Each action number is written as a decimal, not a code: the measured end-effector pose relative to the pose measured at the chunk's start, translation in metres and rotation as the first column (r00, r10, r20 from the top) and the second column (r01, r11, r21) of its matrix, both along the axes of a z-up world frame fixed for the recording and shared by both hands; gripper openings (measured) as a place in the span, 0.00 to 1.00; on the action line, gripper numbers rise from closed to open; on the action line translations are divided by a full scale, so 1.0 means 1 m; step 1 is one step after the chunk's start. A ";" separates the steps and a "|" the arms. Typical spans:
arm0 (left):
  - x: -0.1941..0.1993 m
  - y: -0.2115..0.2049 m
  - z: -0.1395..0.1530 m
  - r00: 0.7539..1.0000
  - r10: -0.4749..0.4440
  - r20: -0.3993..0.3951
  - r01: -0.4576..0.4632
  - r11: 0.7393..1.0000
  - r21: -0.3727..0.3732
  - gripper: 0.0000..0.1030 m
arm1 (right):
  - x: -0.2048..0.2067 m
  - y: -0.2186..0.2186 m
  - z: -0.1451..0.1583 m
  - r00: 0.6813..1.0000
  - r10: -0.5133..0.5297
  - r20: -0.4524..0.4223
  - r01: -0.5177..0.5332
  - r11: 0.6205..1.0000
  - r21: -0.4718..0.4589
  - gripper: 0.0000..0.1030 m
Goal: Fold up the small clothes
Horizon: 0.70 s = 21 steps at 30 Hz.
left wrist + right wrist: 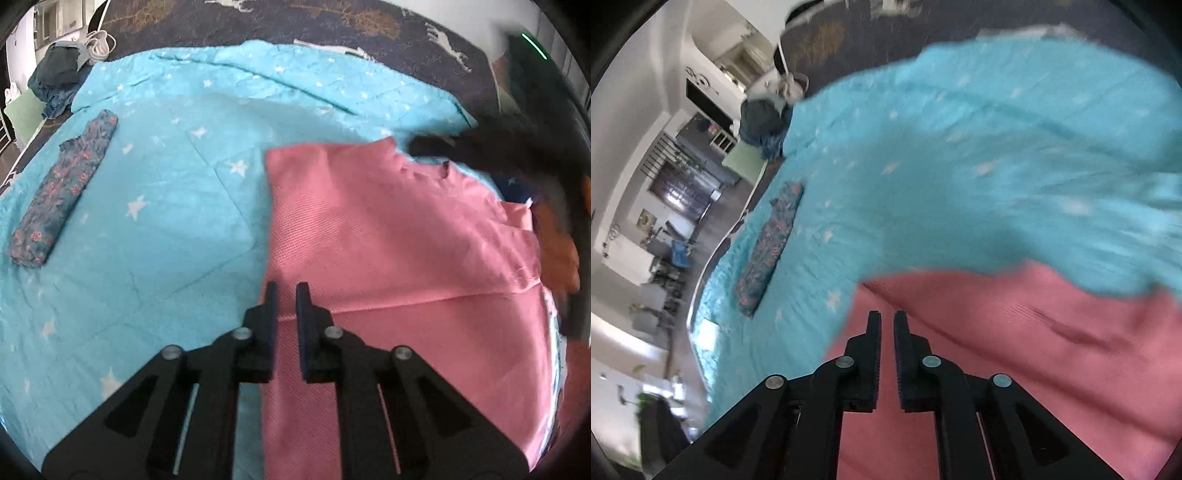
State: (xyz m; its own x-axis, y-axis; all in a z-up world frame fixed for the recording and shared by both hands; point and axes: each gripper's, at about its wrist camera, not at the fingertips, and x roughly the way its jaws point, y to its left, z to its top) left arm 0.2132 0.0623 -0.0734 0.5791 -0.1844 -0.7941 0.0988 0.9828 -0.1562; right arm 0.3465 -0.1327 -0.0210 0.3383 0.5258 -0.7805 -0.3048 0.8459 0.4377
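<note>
Lying spread on a turquoise star-print quilt (177, 206) is a pink garment (388, 236), the piece being folded. It sits on the quilt's right part in the left wrist view, with one layer already turned over itself, leaving a straight crease across its lower half and a clean straight edge along its left side.

A left gripper (287, 295) points down over the pink garment's left edge. Its jaws stand a narrow gap apart, pink cloth showing through the gap behind them; nothing is pinched, so it reads as released, probably poised to take that edge for another fold.

A right gripper (887, 323) hangs over the same pink garment (1015, 369) from the other side, jaws likewise slightly parted and empty. The right wrist view is smeared, so finer detail cannot be told.

Well apart, near the quilt's left edge, rests a floral garment (62, 192) folded into a long narrow bundle, likely set aside as finished to keep the working area free. Beyond the quilt, dark clothes (55, 81) sit in a heap on a dark patterned bedcover (332, 26).
</note>
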 end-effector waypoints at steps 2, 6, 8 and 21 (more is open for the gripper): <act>-0.008 -0.008 0.009 1.000 -0.020 0.019 0.021 0.999 -0.033 0.12 | -0.046 -0.053 0.009 0.998 -0.060 0.027 0.060 0.998 0.033 0.18; -0.017 -0.046 0.020 0.994 -0.103 0.038 0.103 0.995 0.010 0.24 | -0.117 -0.146 0.005 0.968 -0.248 0.021 0.246 0.966 0.079 0.21; -0.017 -0.064 0.021 0.990 -0.133 0.044 0.132 0.991 0.026 0.29 | -0.158 -0.206 -0.005 0.904 -0.427 0.006 0.425 0.902 0.079 0.22; -0.033 -0.163 0.025 0.956 -0.291 0.039 0.284 0.951 0.118 0.30 | -0.318 -0.438 -0.087 0.284 -0.902 -0.324 0.948 0.214 0.236 0.45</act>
